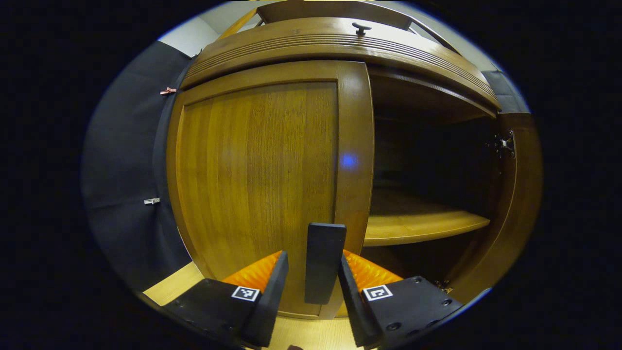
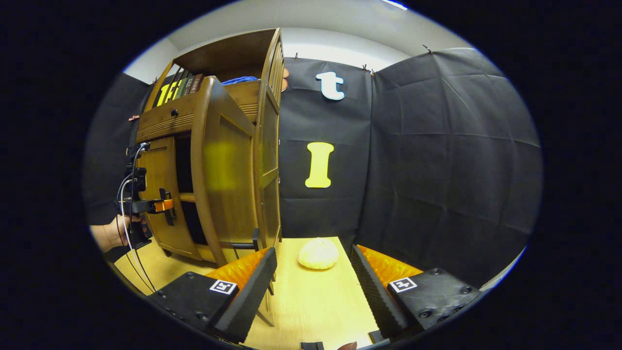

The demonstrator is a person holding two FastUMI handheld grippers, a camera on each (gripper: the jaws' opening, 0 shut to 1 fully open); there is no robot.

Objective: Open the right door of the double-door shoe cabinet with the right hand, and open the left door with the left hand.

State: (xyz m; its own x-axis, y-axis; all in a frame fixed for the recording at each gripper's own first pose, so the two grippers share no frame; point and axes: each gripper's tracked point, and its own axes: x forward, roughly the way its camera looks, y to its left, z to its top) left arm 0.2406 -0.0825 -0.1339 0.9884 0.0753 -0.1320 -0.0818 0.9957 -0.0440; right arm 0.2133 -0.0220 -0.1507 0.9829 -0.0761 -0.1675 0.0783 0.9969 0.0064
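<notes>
The wooden shoe cabinet [image 1: 335, 46] is right in front of me in the left gripper view. Its left door [image 1: 257, 180] is closed, with a black upright handle [image 1: 324, 262] at its inner edge. My left gripper [image 1: 312, 256] is open and straddles that handle, with a gap on the left side. The right door [image 1: 520, 204] stands swung out, showing a dark inside with a shelf [image 1: 423, 226]. In the right gripper view the right door [image 2: 223, 175] stands open with its handle [image 2: 255, 240] near my left finger. My right gripper [image 2: 313, 257] is open and holds nothing. The left gripper [image 2: 155, 206] and a hand [image 2: 112, 233] are at the left door.
A pale round bun-like object [image 2: 318, 253] lies on the light wooden tabletop [image 2: 311, 301] beside the cabinet. Black cloth walls [image 2: 437, 160] close in the right and back. A drawer knob [image 1: 361, 28] sits above the doors, and books [image 2: 177, 87] stand on the upper shelf.
</notes>
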